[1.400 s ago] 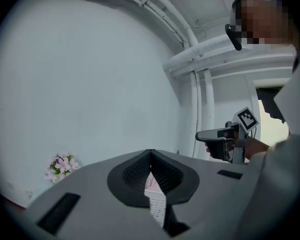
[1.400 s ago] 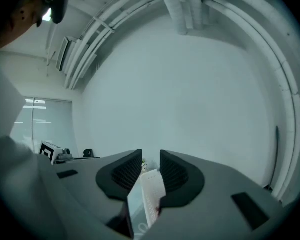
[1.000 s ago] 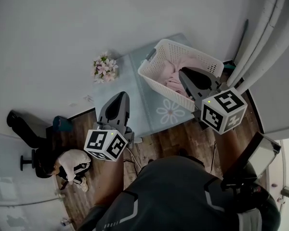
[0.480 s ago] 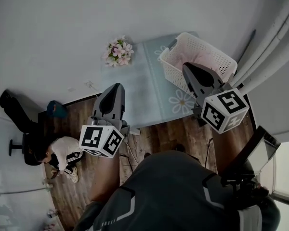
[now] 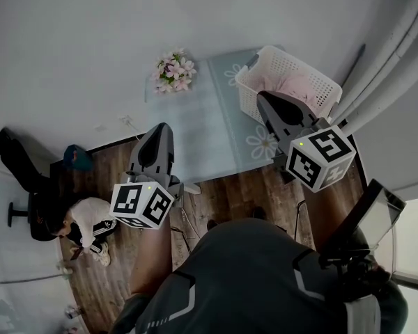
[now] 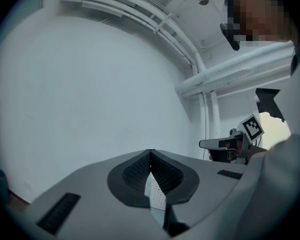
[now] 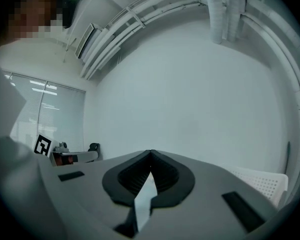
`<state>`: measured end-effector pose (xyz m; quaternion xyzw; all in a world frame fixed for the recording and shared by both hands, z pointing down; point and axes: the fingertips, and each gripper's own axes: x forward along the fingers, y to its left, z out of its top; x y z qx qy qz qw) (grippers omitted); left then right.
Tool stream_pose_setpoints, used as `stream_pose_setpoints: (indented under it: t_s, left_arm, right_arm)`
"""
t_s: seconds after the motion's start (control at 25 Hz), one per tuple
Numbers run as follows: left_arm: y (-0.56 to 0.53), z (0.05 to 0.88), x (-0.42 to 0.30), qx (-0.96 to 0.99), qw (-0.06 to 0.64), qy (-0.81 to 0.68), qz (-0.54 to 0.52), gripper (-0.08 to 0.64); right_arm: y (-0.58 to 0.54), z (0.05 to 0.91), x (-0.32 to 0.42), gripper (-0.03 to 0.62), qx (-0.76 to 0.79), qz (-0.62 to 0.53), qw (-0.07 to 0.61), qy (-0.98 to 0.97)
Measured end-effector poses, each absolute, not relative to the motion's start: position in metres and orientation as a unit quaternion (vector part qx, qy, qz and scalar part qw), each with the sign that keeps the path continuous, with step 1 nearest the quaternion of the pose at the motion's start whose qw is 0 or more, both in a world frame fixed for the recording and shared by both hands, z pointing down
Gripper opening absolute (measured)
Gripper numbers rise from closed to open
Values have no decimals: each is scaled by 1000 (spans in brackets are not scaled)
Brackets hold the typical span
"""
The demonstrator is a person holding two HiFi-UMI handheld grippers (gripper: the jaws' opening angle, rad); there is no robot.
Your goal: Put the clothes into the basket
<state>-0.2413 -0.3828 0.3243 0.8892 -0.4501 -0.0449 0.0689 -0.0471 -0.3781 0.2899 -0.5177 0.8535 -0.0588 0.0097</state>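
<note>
A white slatted basket [image 5: 313,82] stands at the back right of a pale flowered mat [image 5: 209,127], with pink clothes [image 5: 292,85] lying inside it. My right gripper [image 5: 263,97] hovers over the basket's near side, jaws shut and nothing between them. My left gripper [image 5: 161,129] is held over the mat's left edge, also shut and holding nothing. In the right gripper view a strip of the basket [image 7: 262,181] shows at lower right. Both gripper views face a bare white wall.
A bunch of pink flowers [image 5: 173,70] lies at the mat's far left corner. A person in a white top [image 5: 90,221] crouches on the wood floor at left, beside a dark chair [image 5: 21,214]. White pipes [image 5: 383,54] run down at the right. A small teal object [image 5: 76,157] lies by the wall.
Both grippers have drawn back from the basket as the head view shifted; the right gripper no longer reaches into the clothes and the left has moved lower left.
</note>
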Motion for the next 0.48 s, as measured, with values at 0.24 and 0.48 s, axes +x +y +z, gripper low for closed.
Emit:
stream_pose_setpoints:
  t_s: [0.24,0.48]
  left_arm:
    - [-383,324,-243,892,66,-444,-45,9]
    - [-382,324,-239,888,51,-455,-23,9]
  right_arm:
    - [-373,287,-51,14,-522,-54,8,851]
    - [-368,284,-45,14,-530,-55,17,846]
